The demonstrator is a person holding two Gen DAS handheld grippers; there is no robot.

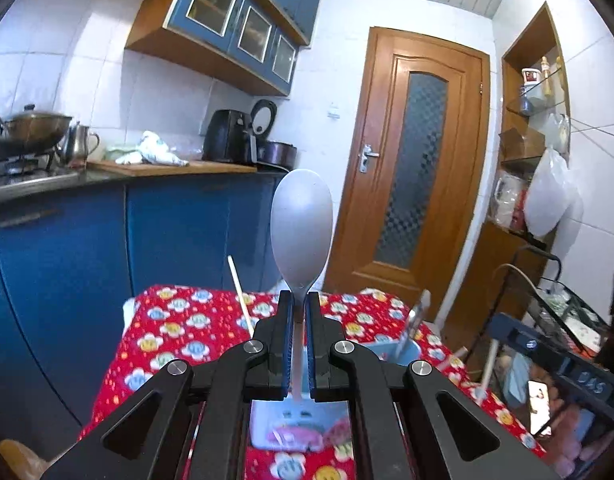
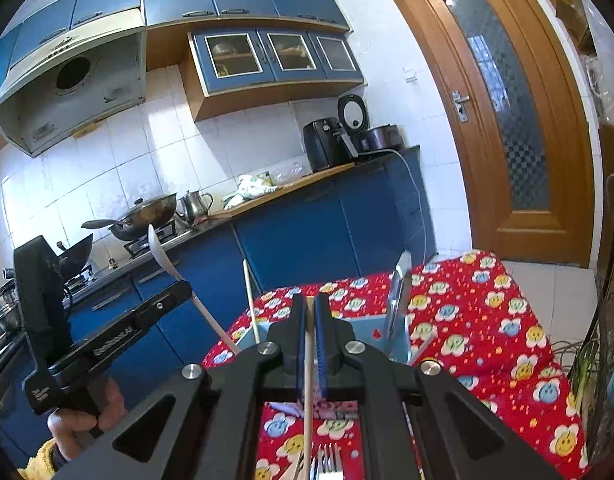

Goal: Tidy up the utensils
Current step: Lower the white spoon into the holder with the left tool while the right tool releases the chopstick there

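L gripper clamped on grey spoon, above blue holder | R gripper clamped on chopstick | holder part-filled; fork on table left

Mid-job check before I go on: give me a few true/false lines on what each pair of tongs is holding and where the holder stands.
1. The left tongs are shut on a grey spoon. True.
2. The spoon's bowl points down into the holder. False: the bowl points up, above the tongs.
3. The right tongs grip a thin wooden stick. True.
4. The right tongs hold the fork. False: the fork lies on the tablecloth.
5. The blue utensil holder stands on the kitchen counter. False: it stands on the red flowered tablecloth.
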